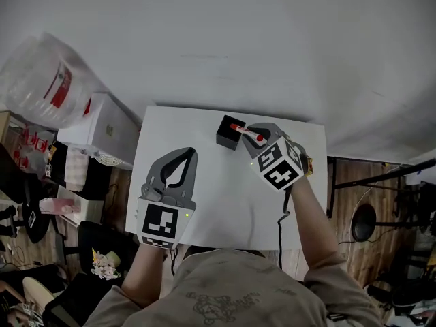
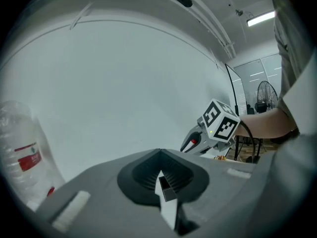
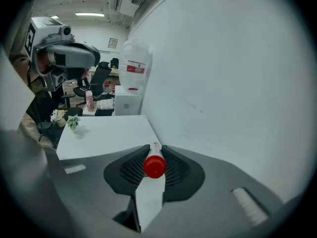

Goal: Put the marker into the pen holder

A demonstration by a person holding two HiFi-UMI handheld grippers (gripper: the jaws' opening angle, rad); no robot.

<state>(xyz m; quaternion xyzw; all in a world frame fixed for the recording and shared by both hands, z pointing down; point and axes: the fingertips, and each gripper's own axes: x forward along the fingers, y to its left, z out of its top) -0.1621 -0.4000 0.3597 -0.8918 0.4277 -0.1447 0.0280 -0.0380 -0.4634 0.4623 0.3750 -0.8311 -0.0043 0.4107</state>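
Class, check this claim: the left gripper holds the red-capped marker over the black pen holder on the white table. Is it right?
Not quite. It is the right gripper that holds the marker over the pen holder on the table. The right gripper view shows the marker clamped between its jaws.

white table (image 1: 225,196), black pen holder (image 1: 227,133) on it

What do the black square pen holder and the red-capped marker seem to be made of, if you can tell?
Black square pen holder: probably matte plastic, though painted wood or metal can't be ruled out. Its faces look flat and dull, with no reflections. Red-capped marker: likely smooth plastic. The rounded cap has a slight sheen and the barrel looks evenly white where the right gripper clamps it.
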